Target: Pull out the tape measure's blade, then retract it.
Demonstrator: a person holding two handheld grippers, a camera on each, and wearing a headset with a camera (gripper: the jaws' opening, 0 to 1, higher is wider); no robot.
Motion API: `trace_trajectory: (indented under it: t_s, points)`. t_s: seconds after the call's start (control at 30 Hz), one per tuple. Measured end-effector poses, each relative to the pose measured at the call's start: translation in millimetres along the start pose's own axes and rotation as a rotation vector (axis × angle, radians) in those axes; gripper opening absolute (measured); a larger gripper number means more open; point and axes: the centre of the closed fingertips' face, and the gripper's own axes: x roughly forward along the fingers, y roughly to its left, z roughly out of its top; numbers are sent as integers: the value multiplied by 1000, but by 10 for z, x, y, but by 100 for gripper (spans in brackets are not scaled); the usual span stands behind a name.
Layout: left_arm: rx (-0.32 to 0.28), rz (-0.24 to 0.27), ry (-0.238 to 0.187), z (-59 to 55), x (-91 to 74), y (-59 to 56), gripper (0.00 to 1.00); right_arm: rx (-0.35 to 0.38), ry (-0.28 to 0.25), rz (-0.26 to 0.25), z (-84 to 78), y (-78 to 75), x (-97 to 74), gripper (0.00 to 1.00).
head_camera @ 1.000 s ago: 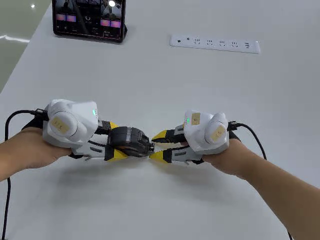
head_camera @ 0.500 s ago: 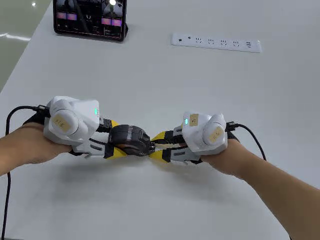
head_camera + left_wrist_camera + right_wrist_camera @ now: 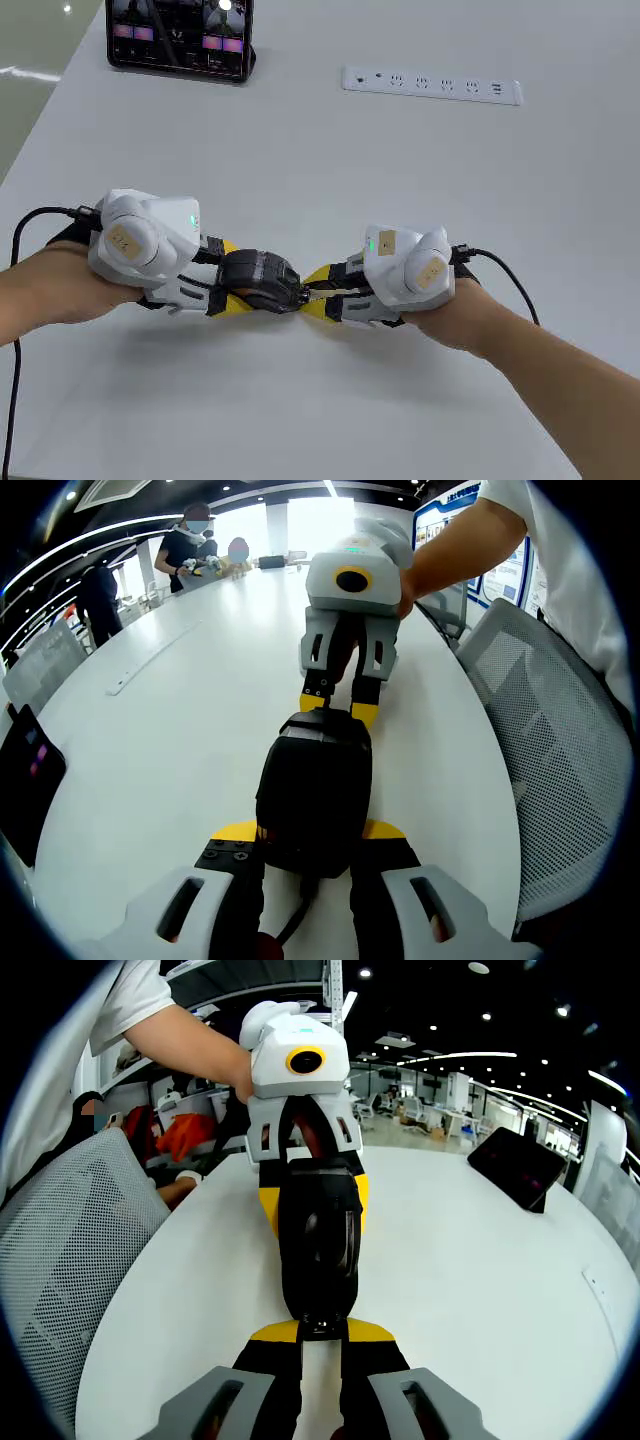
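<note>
Black rounded plastic tape measure [image 3: 258,282] sat clamped between the jaws of the left hand-held gripper [image 3: 236,279], low at the front edge of the white counter [image 3: 420,170]; resting or lifted, couldn't tell. Right hand-held gripper [image 3: 317,292] was closed at the case mouth, apparently pinching the small metal blade hook [image 3: 322,1326]. Blade not out yet. Risks: the thin hook could slip from that pinch under pull. The case could twist in the left grip. A freed blade would likely snap back hard.
</note>
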Motion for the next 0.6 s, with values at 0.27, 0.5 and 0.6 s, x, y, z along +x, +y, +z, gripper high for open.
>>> trace_trajectory:
  t_s: [0.27, 0.5, 0.6]
  points:
    - [4, -2, 1, 1, 5, -2, 27, -14, 5, -6, 16, -22, -2, 9]
    - [18, -1, 10, -5, 3, -17, 28, -9, -3, -15, 26, -23, -5, 9]
    - [20, -1, 13, -8, 2, -17, 27, -20, 4, -18, 25, -27, -20, 9]
